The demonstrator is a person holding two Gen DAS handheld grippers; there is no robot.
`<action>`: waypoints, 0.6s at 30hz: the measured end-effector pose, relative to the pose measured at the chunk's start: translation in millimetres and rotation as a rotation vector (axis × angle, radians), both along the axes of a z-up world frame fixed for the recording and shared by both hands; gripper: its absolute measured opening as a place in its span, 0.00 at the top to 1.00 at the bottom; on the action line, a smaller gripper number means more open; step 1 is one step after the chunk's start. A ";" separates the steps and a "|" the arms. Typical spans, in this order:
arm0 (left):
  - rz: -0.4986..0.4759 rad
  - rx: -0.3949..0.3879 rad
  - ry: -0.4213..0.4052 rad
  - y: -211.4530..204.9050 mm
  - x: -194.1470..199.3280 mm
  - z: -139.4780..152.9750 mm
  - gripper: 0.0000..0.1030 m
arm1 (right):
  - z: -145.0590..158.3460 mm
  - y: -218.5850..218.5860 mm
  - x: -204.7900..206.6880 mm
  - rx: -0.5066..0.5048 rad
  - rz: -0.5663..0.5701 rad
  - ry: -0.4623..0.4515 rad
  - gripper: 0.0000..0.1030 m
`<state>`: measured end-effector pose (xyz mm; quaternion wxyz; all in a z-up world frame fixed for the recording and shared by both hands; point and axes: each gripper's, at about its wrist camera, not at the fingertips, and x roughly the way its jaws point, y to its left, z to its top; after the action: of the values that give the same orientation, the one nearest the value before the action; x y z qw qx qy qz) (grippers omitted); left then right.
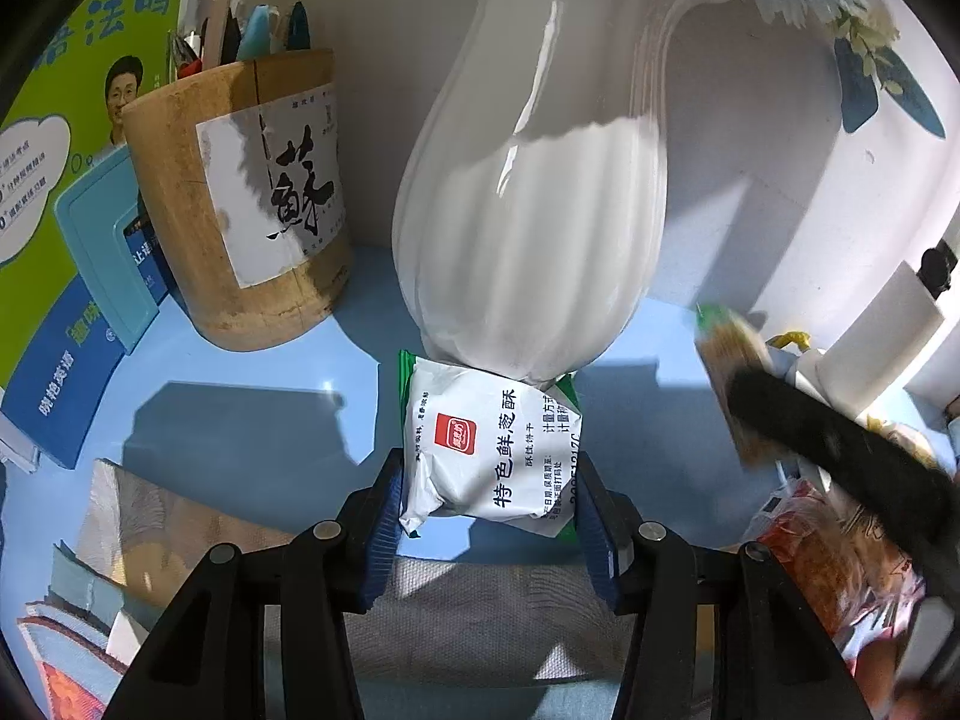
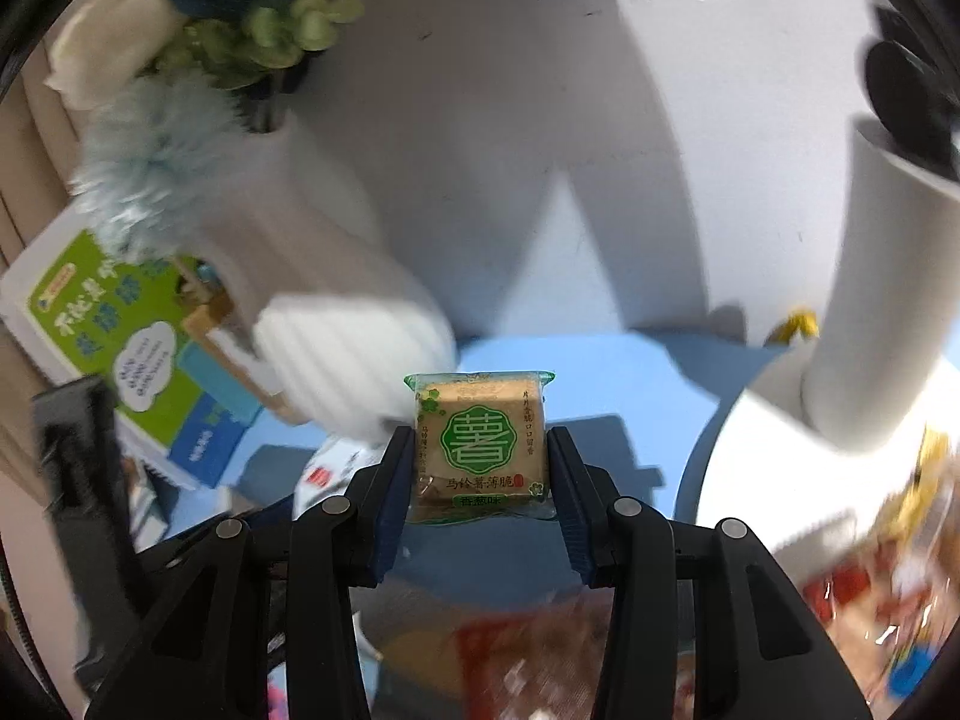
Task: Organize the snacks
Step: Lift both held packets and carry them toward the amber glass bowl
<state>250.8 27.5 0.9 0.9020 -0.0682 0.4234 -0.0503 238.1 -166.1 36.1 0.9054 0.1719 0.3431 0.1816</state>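
Observation:
My left gripper (image 1: pixel 489 480) is shut on a white-and-green biscuit packet (image 1: pixel 489 450), its far edge against the foot of a tall white ribbed vase (image 1: pixel 528 228). In the right wrist view my right gripper (image 2: pixel 480 462) is shut on a small tan snack packet with a green round emblem (image 2: pixel 480 444), held above the blue tabletop (image 2: pixel 630 378). That same tan packet (image 1: pixel 729 354) shows blurred at the right of the left wrist view, with the right gripper's black finger across it. A pile of loose snack packets (image 1: pixel 834 546) lies at the lower right.
A bamboo pen holder (image 1: pixel 240 204) with a paper label stands left of the vase, with a teal box (image 1: pixel 102 240) and green-blue books (image 1: pixel 66 120) behind it. A white paper roll (image 2: pixel 888 276) rises at the right. Flowers (image 2: pixel 240 6) fill the vase top.

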 end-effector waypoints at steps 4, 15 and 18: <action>0.008 -0.014 -0.011 5.5 -5.7 2.7 0.52 | 7.8 9.3 -27.0 -0.014 0.026 -0.006 0.59; -0.041 0.005 -0.127 -6.1 -75.2 73.3 0.52 | 65.2 -29.4 -80.6 0.101 -0.010 -0.072 0.59; -0.071 -0.010 -0.163 -21.7 -90.3 100.1 0.52 | 84.0 -47.1 -93.6 0.105 -0.041 -0.101 0.59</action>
<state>160.5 5.8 101.0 0.9307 -0.0530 0.3506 -0.0898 144.5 -213.2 120.1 0.9149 0.2169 0.2831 0.1893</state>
